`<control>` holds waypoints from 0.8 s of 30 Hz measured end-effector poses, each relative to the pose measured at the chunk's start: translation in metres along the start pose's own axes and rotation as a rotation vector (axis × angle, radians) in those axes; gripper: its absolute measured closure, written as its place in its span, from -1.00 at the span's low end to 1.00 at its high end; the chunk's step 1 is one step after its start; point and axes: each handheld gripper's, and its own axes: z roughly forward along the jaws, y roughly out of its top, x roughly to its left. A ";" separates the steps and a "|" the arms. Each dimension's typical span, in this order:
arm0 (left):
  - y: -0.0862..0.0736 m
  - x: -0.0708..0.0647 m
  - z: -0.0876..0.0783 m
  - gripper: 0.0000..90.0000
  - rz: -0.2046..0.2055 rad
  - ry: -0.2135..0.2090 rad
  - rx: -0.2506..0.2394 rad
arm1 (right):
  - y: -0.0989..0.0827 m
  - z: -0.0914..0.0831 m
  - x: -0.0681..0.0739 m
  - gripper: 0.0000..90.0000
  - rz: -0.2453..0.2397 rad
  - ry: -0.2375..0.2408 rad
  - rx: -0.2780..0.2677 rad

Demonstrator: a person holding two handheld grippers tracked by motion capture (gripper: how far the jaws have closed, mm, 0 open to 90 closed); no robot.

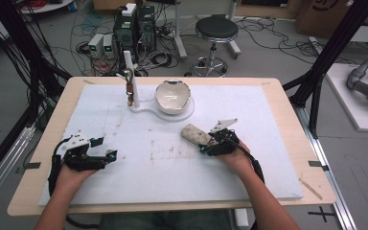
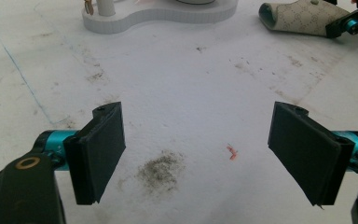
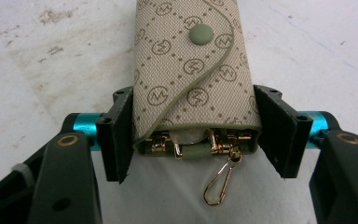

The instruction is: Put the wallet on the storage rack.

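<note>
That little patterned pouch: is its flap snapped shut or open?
Shut. The pouch's flap lies flat across its front, with the snap on it; gold clips poke from the open end.

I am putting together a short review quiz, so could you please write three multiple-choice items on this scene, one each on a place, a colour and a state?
1. Where does the white bowl sit?
A. On the white stand at the far side of the table
B. Beside the left gripper
C. On the stool

2. What colour is the snap button on the key pouch?
A. Red
B. Grey-green
C. Black

3. How is the right gripper?
A. Wide open over bare table
B. Shut on the key pouch
C. Holding the bowl

Answers:
1. A, the high view shows the bowl on the white stand, beyond both hands.
2. B, the right gripper view shows a grey-green button on the patterned beige flap.
3. B, its two black pads press the pouch's sides, while the left gripper stands open with nothing between its jaws.
</note>
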 end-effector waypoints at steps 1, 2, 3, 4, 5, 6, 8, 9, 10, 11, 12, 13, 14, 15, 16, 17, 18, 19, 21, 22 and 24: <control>0.000 0.000 0.000 -0.58 0.003 0.000 0.000 | 0.000 -0.001 0.000 -0.20 -0.007 -0.010 -0.002; 0.000 0.000 0.000 -0.59 0.003 0.000 0.000 | 0.000 -0.001 0.000 -0.20 -0.007 -0.010 -0.002; 0.000 0.000 0.000 -0.59 0.004 0.000 0.000 | 0.000 -0.002 -0.001 -0.20 0.003 -0.007 -0.004; 0.000 0.000 0.000 -0.58 0.004 0.000 -0.001 | 0.000 -0.005 -0.002 -0.20 0.014 -0.009 -0.018; 0.000 0.000 0.000 -0.59 0.004 0.000 -0.001 | 0.000 -0.005 -0.002 -0.20 0.014 -0.009 -0.018; 0.001 0.000 0.000 -0.59 0.006 0.000 -0.001 | 0.001 -0.009 -0.003 -0.20 0.020 0.000 -0.042; 0.001 -0.001 0.000 -0.59 0.004 0.000 -0.002 | 0.002 -0.011 -0.004 -0.20 0.024 0.003 -0.052; 0.000 -0.002 0.000 -0.59 0.005 -0.005 -0.001 | 0.007 -0.016 -0.003 -0.20 0.024 -0.002 -0.078; 0.000 -0.002 0.000 -0.59 0.005 -0.005 -0.001 | 0.007 -0.016 -0.003 -0.20 0.024 -0.002 -0.078; 0.000 -0.003 0.001 -0.58 0.005 -0.011 0.000 | 0.012 -0.021 -0.003 -0.20 0.025 -0.002 -0.096; 0.000 -0.003 0.001 -0.59 0.003 -0.014 -0.001 | 0.016 -0.023 -0.003 -0.20 0.016 -0.004 -0.102; 0.000 -0.003 0.001 -0.58 0.003 -0.014 -0.001 | 0.016 -0.023 -0.003 -0.20 0.016 -0.004 -0.102; 0.001 -0.003 0.001 -0.58 0.005 -0.015 -0.002 | 0.019 -0.025 -0.003 -0.20 0.008 -0.003 -0.108; 0.001 -0.003 0.002 -0.58 0.004 -0.014 -0.005 | 0.023 -0.027 -0.002 -0.20 0.009 -0.003 -0.111; 0.001 -0.004 0.001 -0.59 0.004 -0.015 -0.006 | 0.030 -0.030 -0.002 -0.20 -0.004 -0.004 -0.124; 0.002 -0.004 0.001 -0.59 0.004 -0.017 -0.009 | 0.033 -0.031 -0.002 -0.20 -0.007 -0.003 -0.124; 0.002 -0.004 0.001 -0.59 0.004 -0.016 -0.010 | 0.035 -0.031 -0.002 -0.20 -0.009 -0.005 -0.127; 0.002 -0.004 0.001 -0.59 0.004 -0.016 -0.010 | 0.039 -0.033 -0.002 -0.20 -0.010 -0.004 -0.131; 0.002 -0.003 0.000 -0.58 0.002 -0.014 -0.013 | 0.046 -0.034 -0.003 -0.20 -0.011 -0.003 -0.133; 0.002 -0.003 0.000 -0.58 0.002 -0.014 -0.013 | 0.046 -0.034 -0.003 -0.20 -0.011 -0.003 -0.133; 0.002 -0.003 0.000 -0.59 0.004 -0.013 -0.014 | 0.054 -0.035 -0.003 -0.20 -0.024 -0.011 -0.124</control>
